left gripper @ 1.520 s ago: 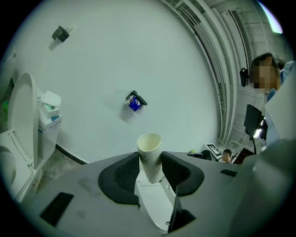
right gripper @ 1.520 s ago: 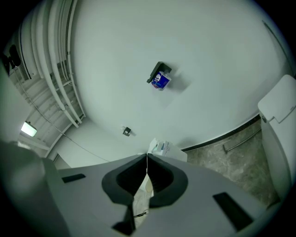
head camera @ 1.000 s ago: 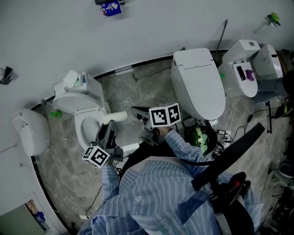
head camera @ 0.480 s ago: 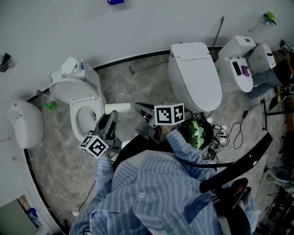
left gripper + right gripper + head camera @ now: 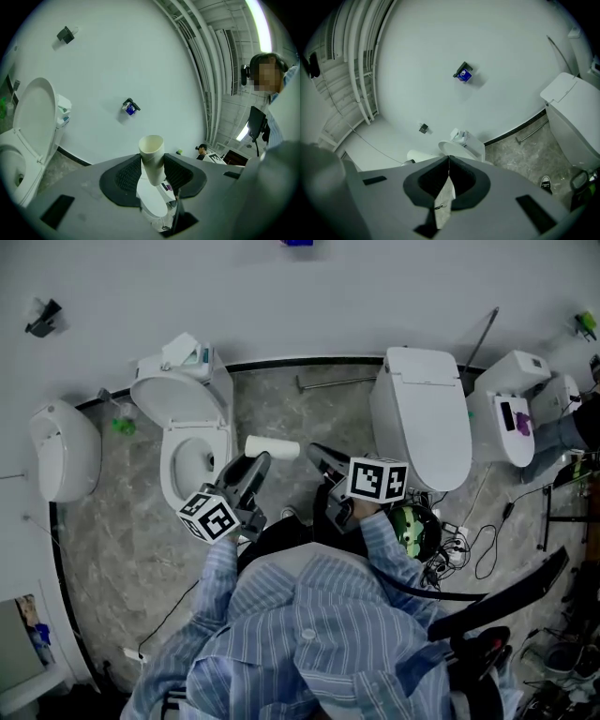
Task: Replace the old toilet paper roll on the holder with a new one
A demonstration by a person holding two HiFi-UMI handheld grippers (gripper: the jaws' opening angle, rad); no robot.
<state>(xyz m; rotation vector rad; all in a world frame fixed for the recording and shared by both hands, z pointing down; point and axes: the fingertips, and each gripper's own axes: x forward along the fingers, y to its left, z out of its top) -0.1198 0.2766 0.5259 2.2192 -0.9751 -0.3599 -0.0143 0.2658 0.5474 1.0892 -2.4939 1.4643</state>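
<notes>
A bare cream cardboard tube [image 5: 273,447] sticks out level from my left gripper [image 5: 262,461], which is shut on it. In the left gripper view the tube [image 5: 151,146] stands between the dark pads [image 5: 128,174] of the left gripper [image 5: 153,164]. My right gripper [image 5: 315,449] is beside it, shut with nothing in it; its jaws meet in the right gripper view [image 5: 448,158]. High on the white wall hangs a black holder with a small blue thing [image 5: 463,74], also seen from the left gripper [image 5: 130,107] and at the head view's top edge [image 5: 298,243], well beyond both grippers.
An open toilet [image 5: 192,442] stands left of the grippers and a closed one [image 5: 422,413] to the right, with another [image 5: 511,413] beyond it. A white fixture [image 5: 61,451] hangs at far left. A metal bar [image 5: 333,381] and cables [image 5: 469,535] lie on the floor.
Both grippers have shifted rightward and toward the wall in the head view, which has swung. The left one keeps the tube; the right stays shut.
</notes>
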